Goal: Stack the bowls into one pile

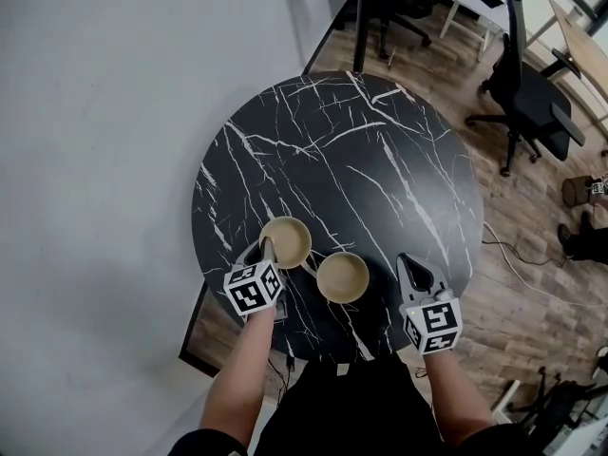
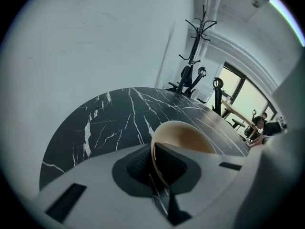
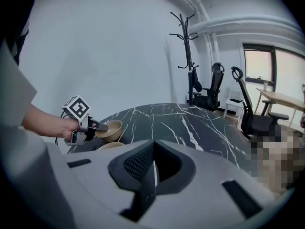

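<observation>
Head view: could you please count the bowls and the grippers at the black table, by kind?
Bowls: 2 (left bowl, right bowl)
Grippers: 2 (left gripper, right gripper)
Total: 4

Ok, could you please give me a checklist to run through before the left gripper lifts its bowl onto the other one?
1. Left gripper shut on the near rim of the held bowl: ok.
2. Held bowl empty: ok.
3. Other bowl upright and empty on the table: ok.
4. Right gripper shut, empty, apart from both bowls: ok.
5. Grip firm enough for a lift: cannot tell.
</observation>
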Demonstrator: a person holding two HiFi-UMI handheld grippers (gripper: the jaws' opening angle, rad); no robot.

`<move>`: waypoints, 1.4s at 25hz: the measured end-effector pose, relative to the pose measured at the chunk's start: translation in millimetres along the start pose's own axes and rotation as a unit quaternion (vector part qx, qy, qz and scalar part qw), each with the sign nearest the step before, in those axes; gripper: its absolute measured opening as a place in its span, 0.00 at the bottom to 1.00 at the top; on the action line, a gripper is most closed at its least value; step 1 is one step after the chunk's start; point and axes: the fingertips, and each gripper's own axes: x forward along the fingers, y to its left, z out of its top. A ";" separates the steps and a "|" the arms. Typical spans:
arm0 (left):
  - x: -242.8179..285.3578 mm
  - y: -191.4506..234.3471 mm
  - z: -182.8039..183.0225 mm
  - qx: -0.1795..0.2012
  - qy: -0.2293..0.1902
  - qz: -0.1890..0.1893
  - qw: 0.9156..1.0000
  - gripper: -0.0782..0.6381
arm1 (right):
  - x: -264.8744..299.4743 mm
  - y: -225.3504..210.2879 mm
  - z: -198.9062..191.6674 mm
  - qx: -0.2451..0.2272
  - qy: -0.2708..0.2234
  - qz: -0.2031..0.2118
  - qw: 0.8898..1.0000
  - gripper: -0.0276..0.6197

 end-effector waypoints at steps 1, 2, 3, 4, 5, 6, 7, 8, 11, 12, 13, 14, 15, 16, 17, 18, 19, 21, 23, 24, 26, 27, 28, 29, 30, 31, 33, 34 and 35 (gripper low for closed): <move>-2.2 -1.5 1.2 -0.001 -0.002 -0.002 1.000 0.15 | 0.0 -1.4 0.0 0.003 -0.001 -0.002 1.000 0.06; -4.8 -3.2 2.4 -0.003 -0.004 -0.005 1.000 0.15 | 0.2 -2.3 0.2 0.004 -0.002 -0.004 1.000 0.06; -7.7 -5.3 3.3 -0.006 -0.005 -0.008 1.000 0.15 | 0.4 -2.6 0.3 0.004 -0.002 -0.005 1.000 0.06; -10.9 -7.8 3.6 -0.008 -0.006 -0.011 1.000 0.15 | 0.6 -2.4 0.3 0.003 -0.003 -0.005 1.000 0.06; -14.4 -10.9 3.5 -0.011 -0.007 -0.013 1.000 0.15 | 0.6 -1.9 0.4 0.003 -0.004 -0.005 1.000 0.06; -18.2 -14.7 3.1 -0.013 -0.008 -0.017 1.000 0.15 | 0.4 -1.3 0.6 0.004 -0.005 -0.005 1.000 0.06; -22.0 -19.3 2.9 -0.013 -0.009 -0.020 1.000 0.15 | 0.2 -0.7 1.0 0.005 -0.006 -0.005 1.000 0.06; -25.8 -24.4 2.9 -0.012 -0.011 -0.025 1.000 0.15 | -0.1 0.2 1.3 0.006 -0.007 -0.005 1.000 0.06; -37.4 -42.0 2.6 -0.002 -0.013 -0.044 0.999 0.15 | -0.6 4.4 1.3 0.006 -0.008 -0.002 1.000 0.06; -41.6 -47.9 2.2 0.002 -0.014 -0.051 0.999 0.15 | -0.8 5.7 1.4 0.006 -0.008 0.000 1.000 0.06; -45.8 -53.9 1.6 0.006 -0.014 -0.058 0.998 0.15 | -0.7 6.7 1.9 0.005 -0.009 0.001 1.000 0.06; -49.6 -60.0 0.8 0.010 -0.014 -0.065 0.998 0.15 | -0.6 7.4 2.4 0.006 -0.011 0.001 1.000 0.06; -52.9 -66.2 -0.3 0.014 -0.014 -0.072 0.997 0.15 | -0.5 8.0 2.7 0.006 -0.012 0.002 1.000 0.06; -55.9 -72.4 -1.7 0.017 -0.014 -0.078 0.997 0.15 | -0.7 8.6 2.8 0.007 -0.013 0.002 1.000 0.06; -58.4 -78.5 -3.3 0.019 -0.015 -0.085 0.996 0.15 | -0.9 9.2 2.7 0.007 -0.014 0.003 1.000 0.06; -60.3 -84.5 -4.8 0.018 -0.015 -0.092 0.995 0.15 | -1.4 10.0 2.5 0.007 -0.015 0.004 1.000 0.06; -61.7 -90.2 -6.3 0.016 -0.015 -0.099 0.995 0.15 | -1.9 10.8 2.4 0.007 -0.015 0.004 1.000 0.06; -63.2 -100.1 -9.1 0.020 -0.016 -0.108 0.994 0.15 | -3.6 12.4 2.4 0.009 -0.017 0.005 1.000 0.06; -62.8 -107.4 -12.9 0.032 -0.014 -0.110 0.993 0.15 | -5.0 13.3 1.8 0.010 -0.018 0.006 1.000 0.06; -62.1 -110.5 -15.2 0.038 -0.012 -0.111 0.993 0.15 | -5.7 13.4 1.1 0.010 -0.018 0.007 1.000 0.06; -61.4 -117.0 -20.3 0.050 -0.006 -0.114 0.992 0.15 | -7.8 12.6 -0.9 0.010 -0.017 0.007 1.000 0.06; -61.4 -120.5 -23.0 0.055 -0.004 -0.116 0.992 0.15 | -8.8 12.1 -1.9 0.010 -0.016 0.006 1.000 0.06; -61.5 -123.8 -25.8 0.061 -0.001 -0.118 0.991 0.15 | -9.6 11.7 -2.7 0.010 -0.015 0.006 1.000 0.06; -61.6 -126.9 -28.4 0.067 0.001 -0.119 0.991 0.15 | -10.2 11.5 -3.5 0.010 -0.015 0.006 1.000 0.06; -61.6 -129.7 -30.8 0.073 0.003 -0.119 0.990 0.15 | -10.6 11.5 -4.0 0.011 -0.015 0.007 1.000 0.06; -61.5 -132.0 -33.0 0.078 0.004 -0.119 0.990 0.15 | -10.8 11.5 -4.4 0.011 -0.015 0.007 1.000 0.06; -60.1 -135.3 -36.9 0.088 0.007 -0.117 0.989 0.15 | -10.6 11.9 -4.6 0.012 -0.016 0.008 1.000 0.06; -59.1 -136.2 -38.9 0.093 0.009 -0.115 0.989 0.15 | -10.5 12.3 -4.4 0.012 -0.017 0.009 1.000 0.06; -58.0 -136.9 -40.9 0.098 0.010 -0.113 0.989 0.15 | -10.6 12.8 -4.3 0.011 -0.017 0.010 1.000 0.06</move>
